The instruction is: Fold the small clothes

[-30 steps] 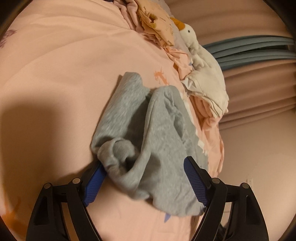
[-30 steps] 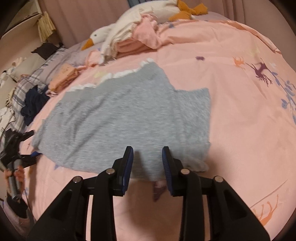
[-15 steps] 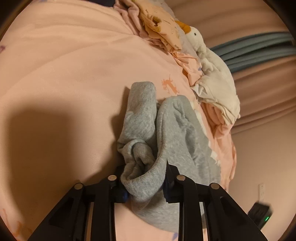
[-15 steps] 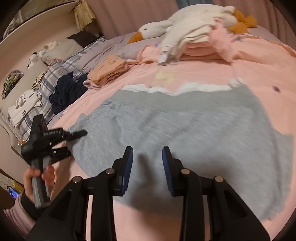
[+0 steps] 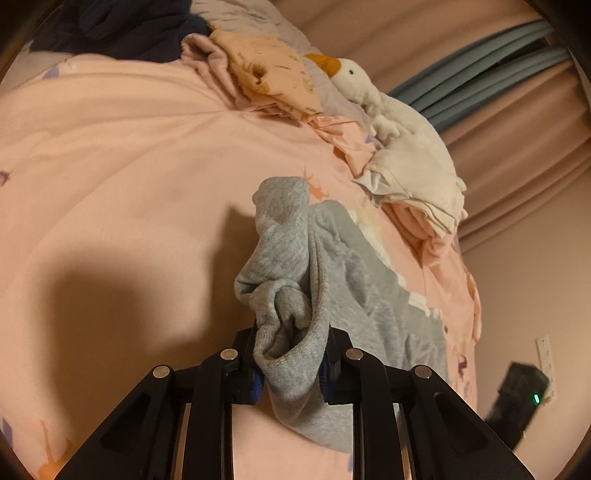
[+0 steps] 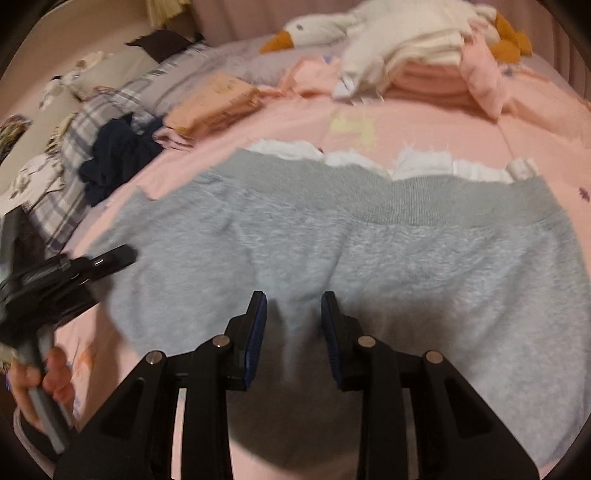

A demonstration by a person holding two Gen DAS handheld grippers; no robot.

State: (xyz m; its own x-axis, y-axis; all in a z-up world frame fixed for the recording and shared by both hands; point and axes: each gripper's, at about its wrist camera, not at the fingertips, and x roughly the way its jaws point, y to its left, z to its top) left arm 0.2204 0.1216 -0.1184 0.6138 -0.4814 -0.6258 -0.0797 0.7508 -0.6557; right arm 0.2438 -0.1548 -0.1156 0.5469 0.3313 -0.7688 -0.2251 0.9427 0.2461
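Observation:
A grey fleece garment [image 6: 369,258] lies spread flat on the pink bedspread [image 6: 535,122], its ribbed band along the far edge. In the left wrist view one end of the garment [image 5: 288,258] is bunched up and raised off the bed. My left gripper [image 5: 291,334] is closing its jaws on that bunch and the pads press into it. The same gripper [image 6: 110,258] shows at the left of the right wrist view, held by a hand [image 6: 55,373]. My right gripper [image 6: 293,299] hovers over the garment's near part, jaws narrowly apart and closing slightly, with nothing pinched.
A white plush goose [image 6: 369,26] lies across stacked pink and white clothes [image 6: 424,70] at the bed's far side. A folded peach piece [image 6: 218,99], a navy heap [image 6: 118,155] and a plaid pillow [image 6: 85,122] sit at the left. Curtains [image 5: 498,122] hang behind.
My left jaws went from wide open to shut on the grey bunch and lifted it slightly. My right gripper swept sideways across the garment toward the left gripper.

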